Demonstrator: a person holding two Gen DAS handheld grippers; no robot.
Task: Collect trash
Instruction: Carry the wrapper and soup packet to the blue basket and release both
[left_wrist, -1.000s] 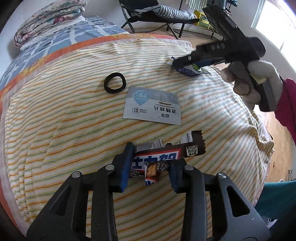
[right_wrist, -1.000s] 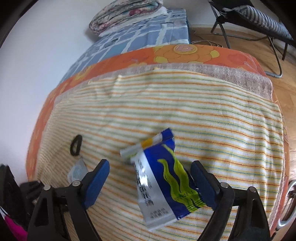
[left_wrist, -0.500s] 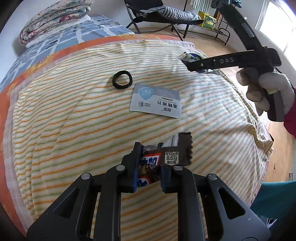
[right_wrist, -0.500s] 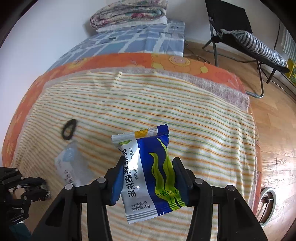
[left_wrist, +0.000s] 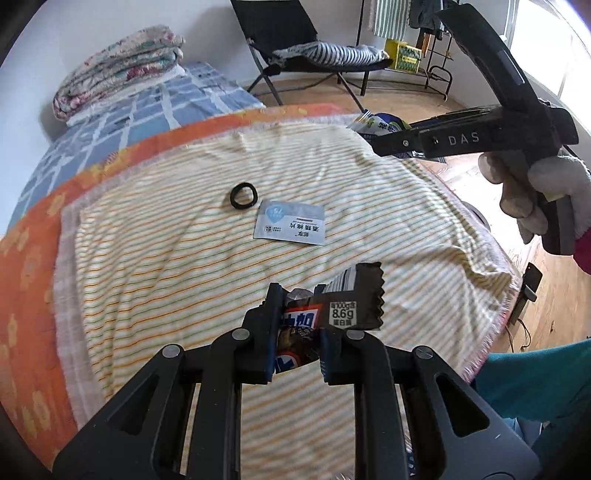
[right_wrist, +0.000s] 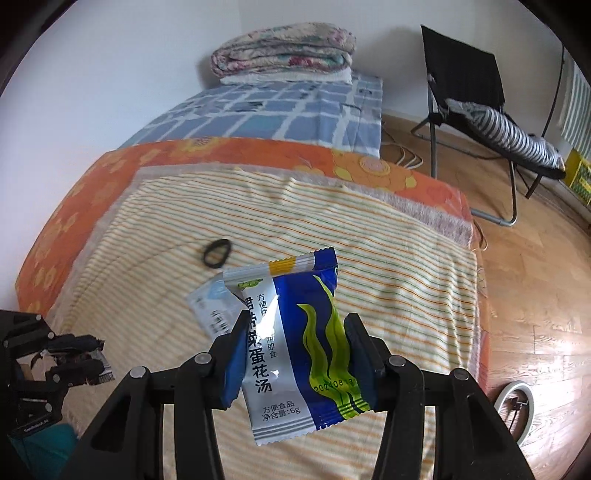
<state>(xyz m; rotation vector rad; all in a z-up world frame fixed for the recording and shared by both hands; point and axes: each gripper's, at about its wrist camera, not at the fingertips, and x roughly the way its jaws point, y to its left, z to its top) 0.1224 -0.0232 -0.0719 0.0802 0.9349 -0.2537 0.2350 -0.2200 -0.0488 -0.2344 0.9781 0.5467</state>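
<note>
My left gripper (left_wrist: 297, 330) is shut on a brown snack-bar wrapper (left_wrist: 347, 301) and holds it above the striped blanket (left_wrist: 166, 266). My right gripper (right_wrist: 295, 354) is shut on a blue and silver soup packet (right_wrist: 295, 339), also lifted off the blanket. A pale blue wipe sachet (left_wrist: 290, 222) lies flat on the blanket; it also shows behind the soup packet in the right wrist view (right_wrist: 212, 304). The right gripper shows at the upper right of the left wrist view (left_wrist: 373, 134). The left gripper shows at the lower left of the right wrist view (right_wrist: 94, 354).
A black hair tie (left_wrist: 242, 195) lies on the blanket beside the sachet. Folded quilts (right_wrist: 282, 51) sit at the far end of the bed. A black folding chair (right_wrist: 476, 96) stands on the wooden floor (right_wrist: 535, 258) to the right. A white ring (right_wrist: 515, 404) lies on the floor.
Both grippers have closed on their packets and lifted them off the blanket. The views have risen and pulled back from the bed.
</note>
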